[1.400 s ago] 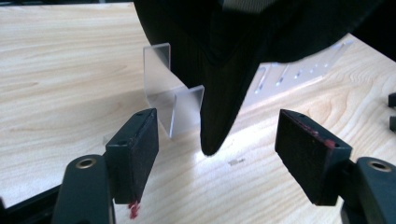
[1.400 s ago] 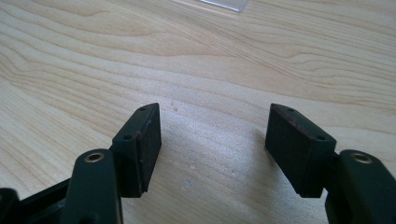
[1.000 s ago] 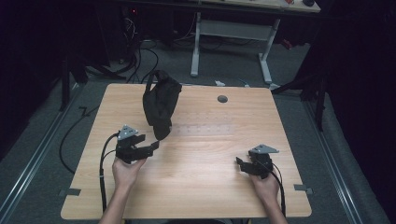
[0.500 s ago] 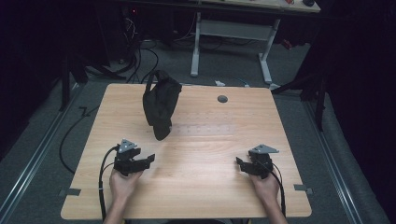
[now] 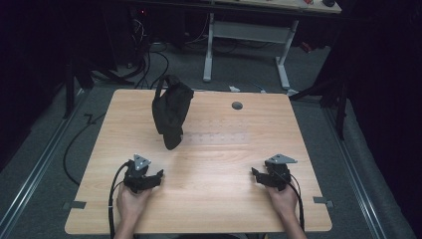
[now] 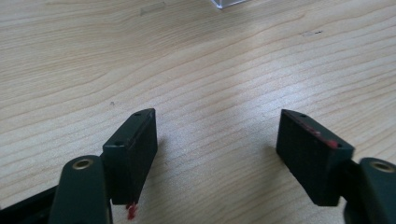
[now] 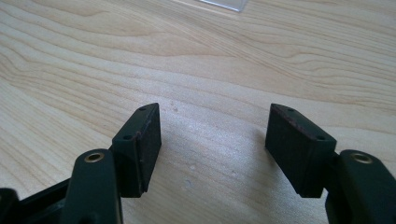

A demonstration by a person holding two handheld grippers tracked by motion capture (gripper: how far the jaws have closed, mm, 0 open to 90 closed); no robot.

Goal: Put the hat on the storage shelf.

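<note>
Both jaws were spread and empty: left hand-held gripper at 7 o'clock on the table, right hand-held gripper at 5. The black bag, at 11, would probably best be approached squarely by the left.

Black bag on wooden table, far-left; round grommet near far edge.

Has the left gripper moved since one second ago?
Yes. The left gripper has drawn back toward the person, away from the black bag, which stayed in place.
</note>
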